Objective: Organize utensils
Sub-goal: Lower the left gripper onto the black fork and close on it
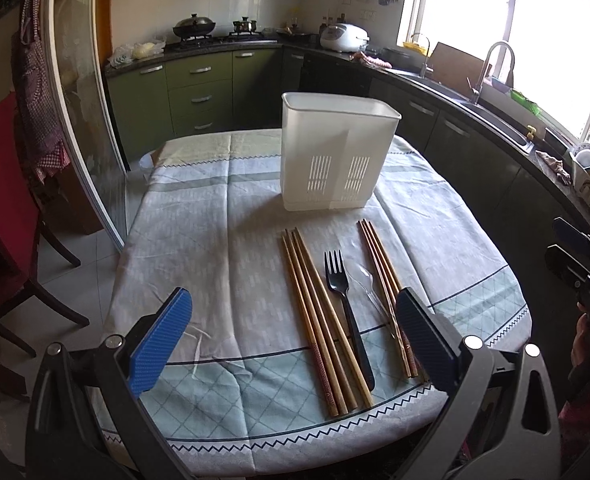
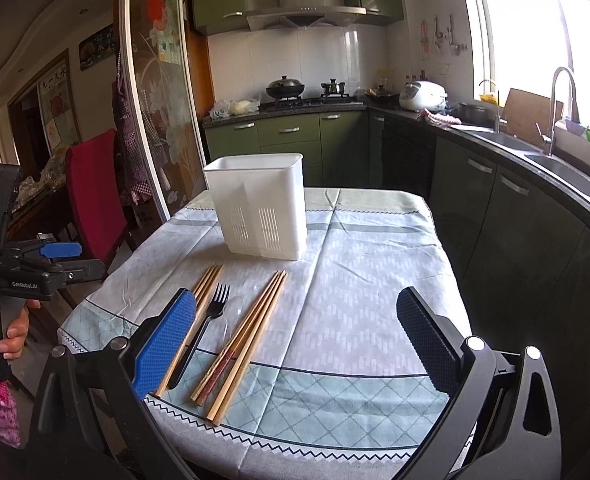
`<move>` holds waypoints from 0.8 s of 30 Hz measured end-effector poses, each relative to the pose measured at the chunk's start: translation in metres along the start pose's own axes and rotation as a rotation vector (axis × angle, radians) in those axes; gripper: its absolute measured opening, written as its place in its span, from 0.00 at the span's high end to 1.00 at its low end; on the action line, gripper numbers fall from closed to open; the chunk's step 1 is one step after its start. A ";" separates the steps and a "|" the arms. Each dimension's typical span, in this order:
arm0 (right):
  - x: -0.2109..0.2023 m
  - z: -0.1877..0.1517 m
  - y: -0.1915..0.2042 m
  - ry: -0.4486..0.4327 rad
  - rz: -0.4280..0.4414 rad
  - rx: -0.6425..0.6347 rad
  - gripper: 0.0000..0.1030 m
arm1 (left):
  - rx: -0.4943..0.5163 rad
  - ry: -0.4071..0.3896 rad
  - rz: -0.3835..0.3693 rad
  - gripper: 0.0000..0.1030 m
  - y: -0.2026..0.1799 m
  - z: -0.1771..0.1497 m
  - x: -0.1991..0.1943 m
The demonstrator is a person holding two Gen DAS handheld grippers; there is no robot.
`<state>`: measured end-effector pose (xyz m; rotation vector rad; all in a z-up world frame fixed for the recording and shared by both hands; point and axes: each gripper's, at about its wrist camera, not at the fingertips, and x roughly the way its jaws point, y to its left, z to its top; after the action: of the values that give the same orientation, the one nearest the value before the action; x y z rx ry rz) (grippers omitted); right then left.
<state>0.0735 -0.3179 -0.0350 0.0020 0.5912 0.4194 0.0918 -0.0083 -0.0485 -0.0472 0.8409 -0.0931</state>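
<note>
Kitchen counters and a sunlit window ring a table (image 1: 199, 240) under a pale checked cloth, and every utensil lies loose on it, so the sorting looks not yet begun. Nearest, the left gripper (image 1: 295, 344) hangs over the table's front edge, its blue pads spread wide with nothing between them; the right gripper (image 2: 295, 340) is likewise wide apart and empty, off toward three o'clock. In the left wrist view, just past the pads from about twelve to two o'clock, lie a bundle of wooden chopsticks (image 1: 319, 320), a black fork (image 1: 345, 304), a clear plastic spoon (image 1: 369, 284) that is hard to make out, and a second chopstick bundle (image 1: 381, 276), side by side. Farther on at twelve o'clock stands the white slotted holder (image 1: 337, 156), upright and seemingly empty. Next, I judge, one gripper must drop low, close on a thin handle lying flat, then lift it to the holder's open top.
</note>
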 end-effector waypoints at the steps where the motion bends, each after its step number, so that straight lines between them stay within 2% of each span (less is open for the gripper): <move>1: 0.006 0.002 -0.004 0.018 0.011 0.013 0.04 | 0.011 0.021 -0.009 0.06 -0.004 0.003 0.008; 8: 0.041 0.014 -0.040 0.155 0.061 0.125 0.04 | 0.059 0.233 -0.080 0.06 -0.038 0.012 0.071; 14: 0.048 0.009 -0.055 0.190 0.078 0.155 0.04 | -0.028 0.420 -0.141 0.07 -0.048 0.012 0.118; 15: 0.048 0.008 -0.056 0.193 0.080 0.153 0.04 | -0.046 0.443 -0.147 0.10 -0.048 0.011 0.124; 19: 0.048 0.003 -0.060 0.204 0.090 0.158 0.04 | -0.073 0.516 -0.129 0.37 -0.054 0.009 0.142; 24: 0.048 -0.001 -0.065 0.209 0.102 0.174 0.04 | -0.068 0.554 -0.097 0.49 -0.059 0.010 0.159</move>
<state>0.1338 -0.3594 -0.0699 0.1564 0.8347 0.4690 0.2008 -0.0834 -0.1552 -0.1301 1.3959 -0.1726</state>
